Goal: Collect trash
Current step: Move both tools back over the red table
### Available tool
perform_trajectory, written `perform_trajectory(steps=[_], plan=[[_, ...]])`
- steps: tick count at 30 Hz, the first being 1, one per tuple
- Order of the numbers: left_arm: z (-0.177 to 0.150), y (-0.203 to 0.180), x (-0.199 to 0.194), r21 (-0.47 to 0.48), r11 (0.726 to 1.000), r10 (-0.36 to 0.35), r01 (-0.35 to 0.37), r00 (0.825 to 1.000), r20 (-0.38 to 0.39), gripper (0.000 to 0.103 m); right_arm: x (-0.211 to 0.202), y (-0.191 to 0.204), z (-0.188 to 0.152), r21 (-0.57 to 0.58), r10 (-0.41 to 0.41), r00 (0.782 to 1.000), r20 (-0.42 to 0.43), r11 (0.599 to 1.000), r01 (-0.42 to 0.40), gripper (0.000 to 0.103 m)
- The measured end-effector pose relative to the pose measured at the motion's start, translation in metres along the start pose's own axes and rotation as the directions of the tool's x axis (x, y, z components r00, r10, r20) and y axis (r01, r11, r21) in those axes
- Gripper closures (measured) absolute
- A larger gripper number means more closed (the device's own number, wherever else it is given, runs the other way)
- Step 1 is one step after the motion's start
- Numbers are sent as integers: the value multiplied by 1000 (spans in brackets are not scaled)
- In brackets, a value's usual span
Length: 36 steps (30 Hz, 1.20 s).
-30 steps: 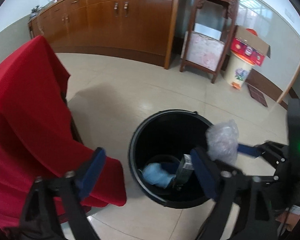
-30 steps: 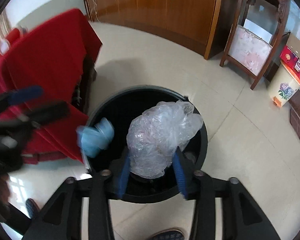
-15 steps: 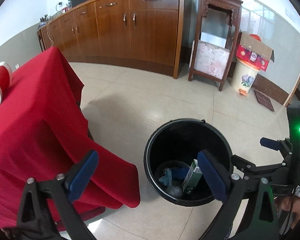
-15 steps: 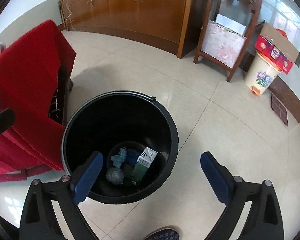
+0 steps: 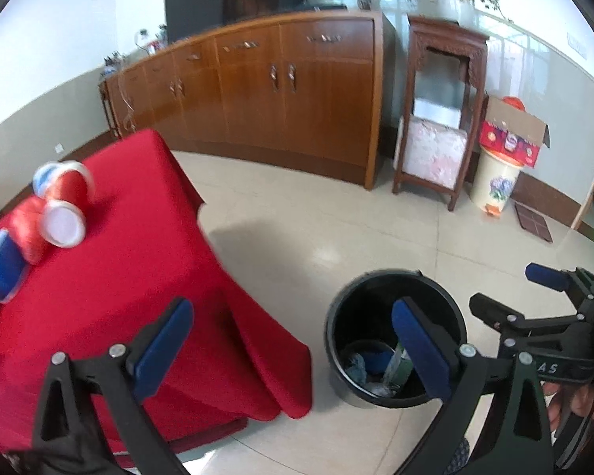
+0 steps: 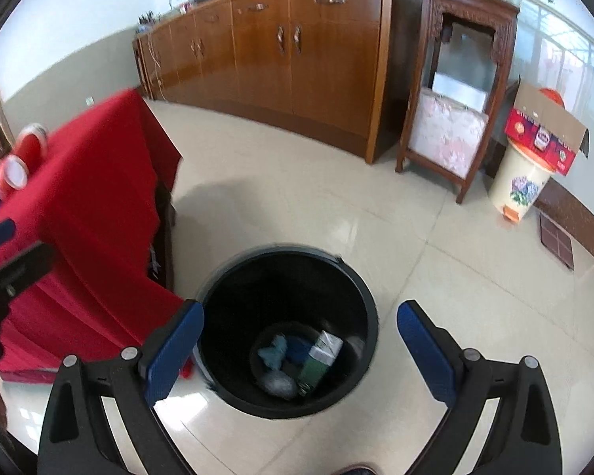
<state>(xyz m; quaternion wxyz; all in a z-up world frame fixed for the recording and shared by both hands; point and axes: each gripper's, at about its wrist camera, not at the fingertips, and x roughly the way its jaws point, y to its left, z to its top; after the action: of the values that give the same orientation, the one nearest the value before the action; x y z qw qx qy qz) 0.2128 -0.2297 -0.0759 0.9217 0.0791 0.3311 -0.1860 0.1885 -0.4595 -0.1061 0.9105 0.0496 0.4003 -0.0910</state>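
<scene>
Right wrist view shows the right gripper (image 6: 299,340) spread wide and empty above the round black plastic bin (image 6: 217,316), where a crumpled clear plastic bag (image 6: 277,383) lies beside a green-and-white carton (image 6: 320,356). Left gripper (image 5: 293,346) is likewise released; reaching for the red paper cups (image 5: 63,202), it risks snagging the draped red tablecloth (image 5: 138,261) and rolling them off.

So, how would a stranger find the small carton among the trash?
Look at the black bin on the tiled floor beside the red-draped table. At its bottom, the carton leans right of the blue crumpled rag. Alone it is boxy, green with a white top.
</scene>
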Motion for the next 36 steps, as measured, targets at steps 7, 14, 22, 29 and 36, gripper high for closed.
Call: perform_trajectory(steps=[7, 14, 22, 29, 36], plan=[[4, 46, -29, -66, 996, 67, -63, 996, 55, 2, -33, 52, 25, -50, 73, 994, 81, 996, -69, 4], [-2, 83, -56, -103, 978, 189, -180, 978, 85, 2, -61, 113, 40, -120, 181, 974, 133, 979, -166, 4], [-19, 147, -99, -211, 936, 310, -282, 944, 115, 2, -86, 177, 43, -225, 280, 944, 175, 945, -238, 4], [-39, 201, -127, -312, 870, 433, -381, 894, 116, 2, -95, 227, 47, -283, 345, 922, 177, 915, -288, 4], [-57, 243, -119, -390, 815, 490, -429, 869, 69, 4, -92, 267, 48, -343, 362, 917, 165, 893, -291, 4]])
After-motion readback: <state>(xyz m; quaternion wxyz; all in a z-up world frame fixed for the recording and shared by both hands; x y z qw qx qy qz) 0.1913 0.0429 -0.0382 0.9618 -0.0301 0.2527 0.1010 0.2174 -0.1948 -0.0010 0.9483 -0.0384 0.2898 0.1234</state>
